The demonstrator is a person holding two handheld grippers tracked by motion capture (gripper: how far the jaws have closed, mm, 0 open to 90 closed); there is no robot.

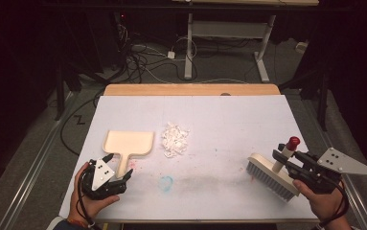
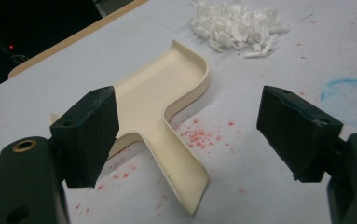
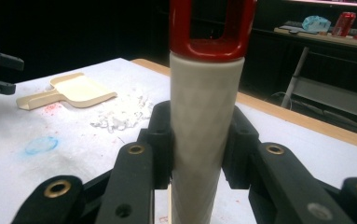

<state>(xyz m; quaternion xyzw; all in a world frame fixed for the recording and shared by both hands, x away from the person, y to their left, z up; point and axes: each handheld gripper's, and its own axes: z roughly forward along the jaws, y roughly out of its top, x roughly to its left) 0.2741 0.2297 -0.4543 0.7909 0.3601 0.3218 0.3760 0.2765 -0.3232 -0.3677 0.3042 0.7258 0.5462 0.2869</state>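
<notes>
A cream dustpan (image 1: 127, 143) lies flat on the white table, its handle pointing toward the near edge. My left gripper (image 1: 120, 168) stands open at the tip of that handle; in the left gripper view the dustpan (image 2: 167, 98) runs up between the two wide-apart black pads (image 2: 92, 135) without touching them. A heap of white scraps (image 1: 175, 139) lies just right of the pan. At the table's right, my right gripper (image 1: 291, 165) is shut on the handle of a white brush (image 1: 269, 178) with a red cap. The brush handle (image 3: 206, 135) stands upright between the pads.
The white table (image 1: 229, 115) has a wooden strip along its far edge. A blue chalk ring (image 1: 166, 181) and red specks mark the surface near the dustpan handle. Cables and a desk frame (image 1: 229, 43) occupy the dark floor beyond.
</notes>
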